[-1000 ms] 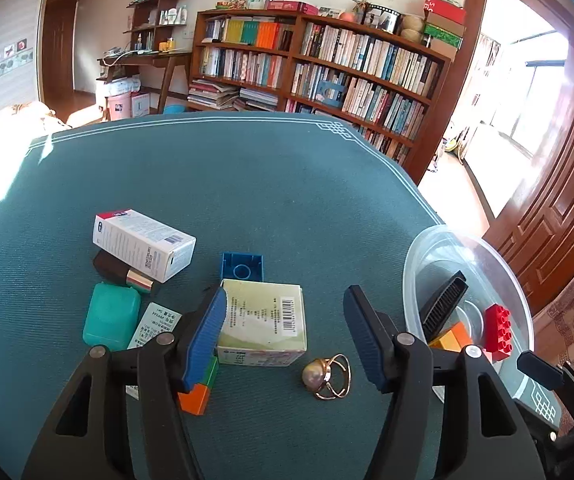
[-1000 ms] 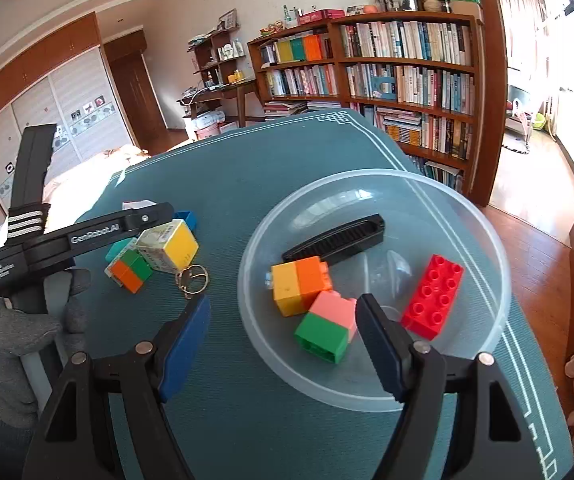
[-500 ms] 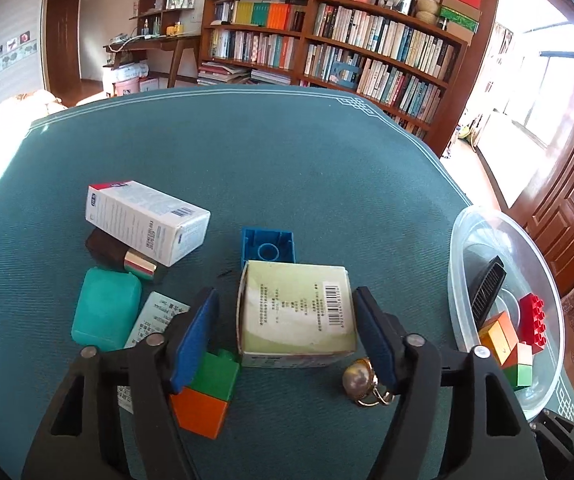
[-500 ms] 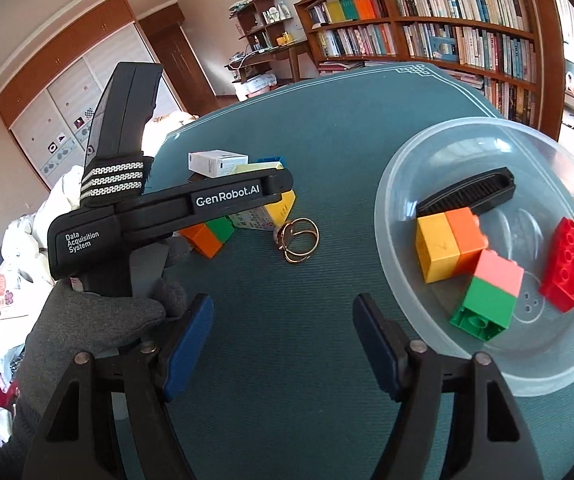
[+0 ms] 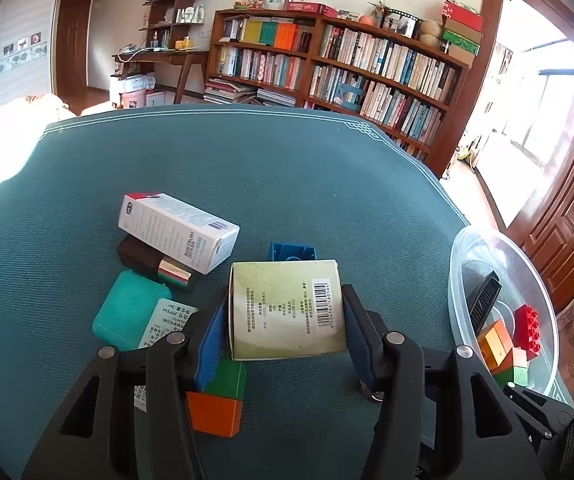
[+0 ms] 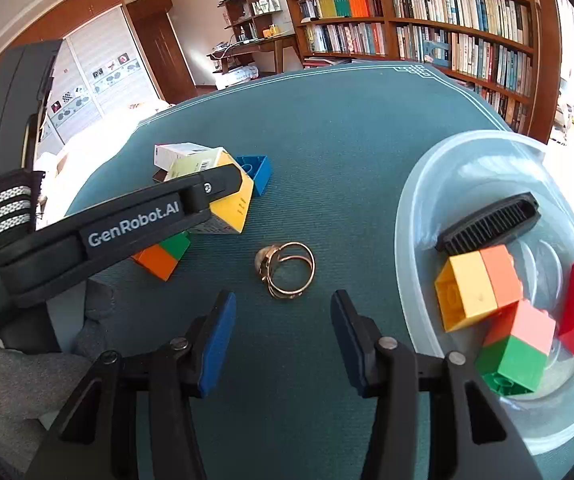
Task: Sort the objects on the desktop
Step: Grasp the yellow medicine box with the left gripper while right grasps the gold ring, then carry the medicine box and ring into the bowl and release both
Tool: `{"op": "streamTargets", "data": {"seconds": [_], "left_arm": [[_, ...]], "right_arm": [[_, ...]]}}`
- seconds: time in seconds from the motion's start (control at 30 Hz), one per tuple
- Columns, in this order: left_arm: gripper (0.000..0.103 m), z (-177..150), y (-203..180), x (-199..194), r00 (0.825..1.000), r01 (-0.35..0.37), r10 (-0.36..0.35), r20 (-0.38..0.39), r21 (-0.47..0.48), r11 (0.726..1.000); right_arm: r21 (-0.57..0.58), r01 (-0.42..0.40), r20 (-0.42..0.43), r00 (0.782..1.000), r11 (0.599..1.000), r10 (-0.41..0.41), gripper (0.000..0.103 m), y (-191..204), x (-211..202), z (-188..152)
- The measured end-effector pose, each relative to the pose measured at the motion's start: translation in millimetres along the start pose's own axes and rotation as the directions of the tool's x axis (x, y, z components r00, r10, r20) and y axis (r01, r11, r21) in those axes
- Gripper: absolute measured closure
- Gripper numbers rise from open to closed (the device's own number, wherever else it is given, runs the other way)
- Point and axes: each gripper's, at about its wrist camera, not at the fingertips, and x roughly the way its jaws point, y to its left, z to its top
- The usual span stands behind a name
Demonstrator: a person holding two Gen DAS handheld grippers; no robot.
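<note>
Sort approx. half done: blocks + comb sat in bowl (image 6: pixel 415 200).
Your left claw (image 5: pixel 283 332), closing, clamped yellowish box (image 5: pixel 287 308); right claw (image 6: pixel 283 336), narrowing but empty, short of ring (image 6: pixel 287 270); desk (image 5: pixel 247 180) clutter remained.

A bowl (image 6: pixel 419 200) sits at the tabletop's (image 6: pixel 347 120) right edge with bricks (image 6: pixel 483 288) and a comb (image 6: pixel 487 224) inside. Left of it lies a ring (image 6: pixel 287 270); farther left, boxes (image 5: pixel 287 308) cluster toward the near edge.
</note>
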Motion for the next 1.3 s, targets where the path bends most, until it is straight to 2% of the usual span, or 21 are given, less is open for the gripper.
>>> {"op": "streamTargets", "data": {"seconds": [0.3,0.43,0.47,0.63,0.87,1.3], "left_arm": [[0.046,2.4,14.3,-3.1,0.999,-0.037,0.037,0.009,-0.032,0.999],[0.046,2.1,17.9,-2.3,0.999,-0.046,0.047,0.008,-0.048,0.998],[0.046,1.7,19.6,-2.4,0.999,-0.049,0.049,0.009,-0.053,0.997],[0.046,1.0,20.5,-3.6,0.998,-0.053,0.054,0.013,-0.056,0.997],[0.046,2.2,19.1,-6.1,0.998,-0.054,0.055,0.020,-0.058,0.997],[0.046,4.0,2.5,-12.3,0.998,-0.049,0.050,0.036,-0.027,0.998]], "right_arm": [[-0.077,0.086,0.028,0.996,0.993,-0.084,0.052,15.9,22.2,12.6],[-0.119,0.120,0.037,0.992,0.986,-0.117,0.058,20.6,27.3,11.1],[-0.123,0.113,0.028,0.993,0.986,-0.111,0.062,20.9,30.0,10.7],[-0.107,0.087,0.021,0.996,0.990,-0.085,0.063,14.8,30.1,10.3],[-0.032,-0.035,0.004,0.999,0.999,0.035,0.063,3.2,20.0,11.4],[0.005,-0.052,0.069,0.996,0.999,0.052,0.063,-5.1,-17.7,11.9]]}}
